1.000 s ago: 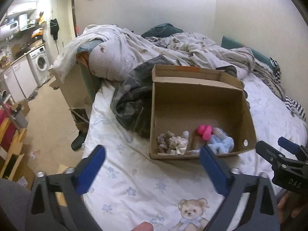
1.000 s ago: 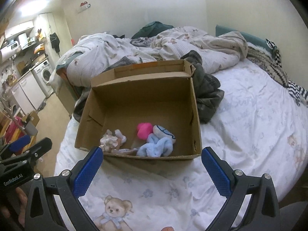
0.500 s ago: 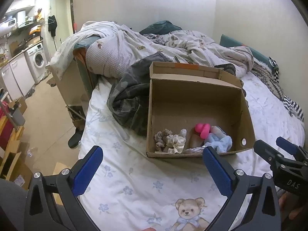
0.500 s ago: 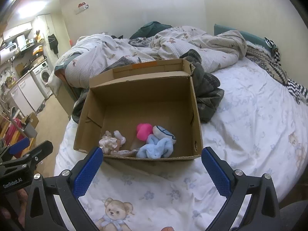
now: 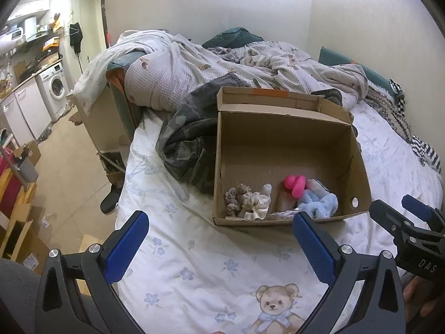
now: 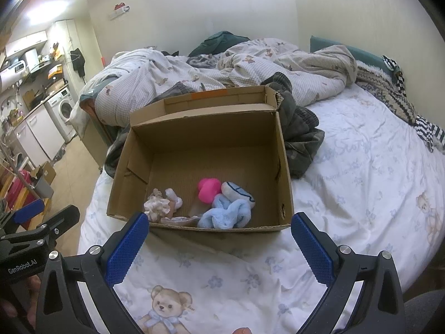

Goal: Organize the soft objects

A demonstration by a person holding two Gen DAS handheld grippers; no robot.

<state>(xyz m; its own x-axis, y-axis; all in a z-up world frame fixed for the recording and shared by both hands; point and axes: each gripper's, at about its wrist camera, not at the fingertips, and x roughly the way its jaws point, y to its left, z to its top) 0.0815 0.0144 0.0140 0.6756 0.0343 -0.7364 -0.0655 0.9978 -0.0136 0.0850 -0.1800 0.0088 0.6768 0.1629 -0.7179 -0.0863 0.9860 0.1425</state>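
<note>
Both grippers, left gripper (image 5: 221, 236) and right gripper (image 6: 219, 236), hover wide open and empty before the cardboard box (image 6: 283, 167), whose soft toys (image 6: 225, 214) could snag its near wall.

Small room, plain off-white walls (image 5: 222, 8). Bed (image 5: 194, 264) fills most of it: white sheet with blue flowers and a teddy print (image 5: 278, 303). Rumpled checked duvet (image 5: 178, 66) piled at the far end, green pillow (image 6: 358, 51) against the right wall, dark camo cloth (image 5: 186, 144) lying on the sheet. Beige tile floor (image 5: 72, 172) on the left. Kitchen strip past it: washing machine (image 5: 54, 90), white cabinets (image 5: 25, 111), cluttered counter and shelf above. Bright ceiling glare top left; no window in view.
</note>
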